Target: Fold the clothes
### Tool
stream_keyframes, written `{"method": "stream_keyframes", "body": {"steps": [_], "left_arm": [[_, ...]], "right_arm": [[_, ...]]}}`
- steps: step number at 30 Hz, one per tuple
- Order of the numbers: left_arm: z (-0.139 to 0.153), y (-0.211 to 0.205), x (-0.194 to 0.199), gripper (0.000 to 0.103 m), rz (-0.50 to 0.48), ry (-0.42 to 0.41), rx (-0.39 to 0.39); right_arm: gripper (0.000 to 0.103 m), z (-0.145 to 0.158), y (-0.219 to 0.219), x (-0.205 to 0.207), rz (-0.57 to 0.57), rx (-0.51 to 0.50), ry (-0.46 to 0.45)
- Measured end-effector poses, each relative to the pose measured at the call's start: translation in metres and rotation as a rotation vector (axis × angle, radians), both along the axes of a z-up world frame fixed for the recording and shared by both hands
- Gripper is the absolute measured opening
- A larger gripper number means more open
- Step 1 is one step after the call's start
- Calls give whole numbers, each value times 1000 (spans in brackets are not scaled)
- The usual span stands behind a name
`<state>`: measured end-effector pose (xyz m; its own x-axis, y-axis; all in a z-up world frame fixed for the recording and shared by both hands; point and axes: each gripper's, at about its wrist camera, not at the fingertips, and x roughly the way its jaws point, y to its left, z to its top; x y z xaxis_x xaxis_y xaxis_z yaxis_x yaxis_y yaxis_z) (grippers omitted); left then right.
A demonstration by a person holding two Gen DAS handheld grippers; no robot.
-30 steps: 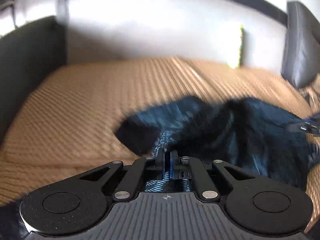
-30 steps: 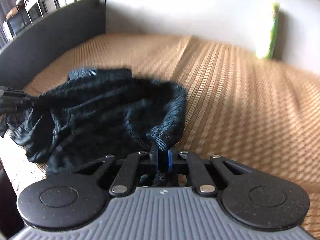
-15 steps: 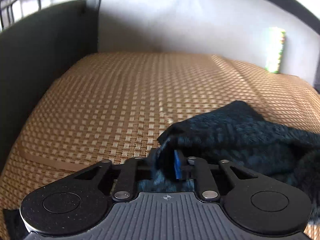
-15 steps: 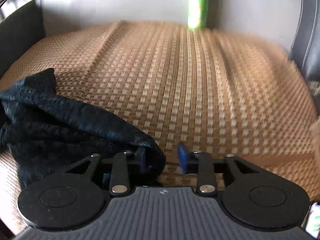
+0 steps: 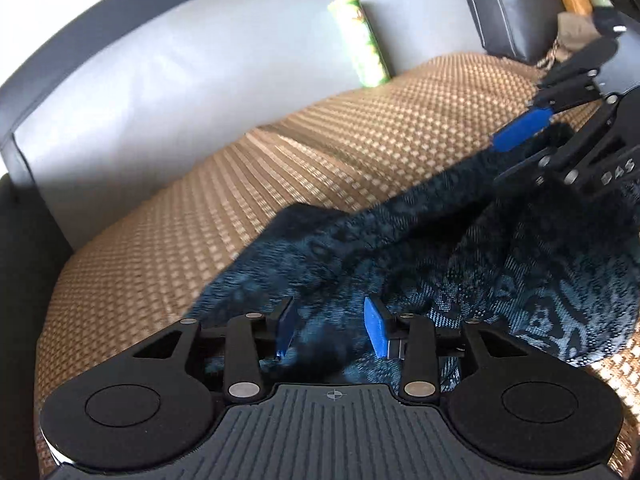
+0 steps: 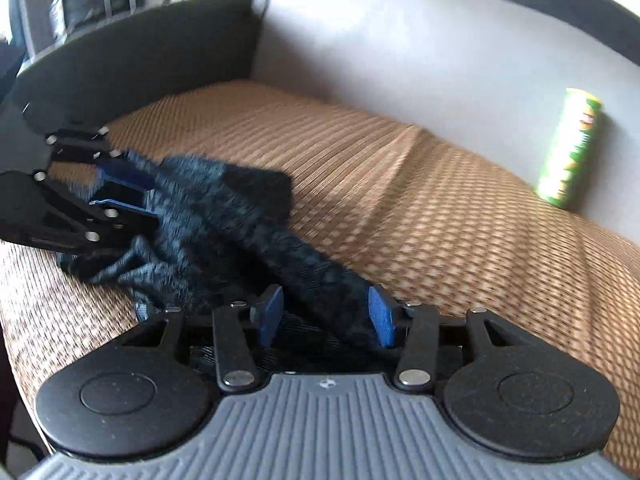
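Note:
A dark blue patterned garment (image 5: 440, 248) lies bunched on the woven tan seat mat (image 5: 360, 140). My left gripper (image 5: 330, 330) sits low over its near edge. Its jaws are opening, and the cloth lies loose between the blue pads without being pressed. My right gripper (image 5: 516, 156) shows at the far right of the left wrist view, over the garment's other end. In the right wrist view the right gripper (image 6: 326, 316) is also opening, with a band of the garment (image 6: 224, 216) running slack between its pads. The left gripper (image 6: 120, 188) shows at the left edge there.
A green snack can (image 5: 362, 40) leans on the grey sofa back, also seen as the can (image 6: 570, 148) in the right wrist view. A dark armrest (image 6: 140, 56) bounds the left end of the seat. A black cushion (image 5: 504, 4) stands at the right end.
Both grippers were shut on the garment's edges a second ago. Their jaws have since spread and the cloth has dropped onto the mat. Both hands have rolled and shifted sideways.

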<state>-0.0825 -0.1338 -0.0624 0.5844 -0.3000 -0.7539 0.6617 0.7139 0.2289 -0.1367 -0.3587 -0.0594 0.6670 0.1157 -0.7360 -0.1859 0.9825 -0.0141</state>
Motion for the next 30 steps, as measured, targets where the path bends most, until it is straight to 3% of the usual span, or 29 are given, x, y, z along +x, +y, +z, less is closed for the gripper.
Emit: {"method": "stream_keyframes", "body": {"steps": [7,9,10,14,16,18,21,23,24,27,30], "left_arm": [[-10,-2,6,63,-2,-7,18],[-12,-1,9,63,-10,-2,17],[-12,-1,11,63,-13,3,14],[-16,0,19,63,-23,26,-1],[-17,0,23,58,-25,46,-12],[-19,0,27,17,-21,80,-32],[-17,6,30,2,-5,110,-71],[-11,15,28,0,-6,116,-106],[-8,19,28,0,-4,116,-121],[3,28,25,0,10,112,-171],[16,33,20,0,16,94,-218]], "right_arm": [[53,-29,21,31,82,-65,62],[25,-23,13,40,47,-12,40],[4,-20,9,44,29,15,29],[4,-2,-9,60,-68,90,-50],[4,1,-18,70,-112,138,-71],[5,-1,-23,79,-156,180,-73],[13,-17,-30,92,-202,212,-7],[19,-26,-34,95,-215,223,65],[19,-23,-38,88,-212,220,48],[42,-2,-50,57,-201,223,-37],[44,8,-52,31,-117,168,-29]]}}
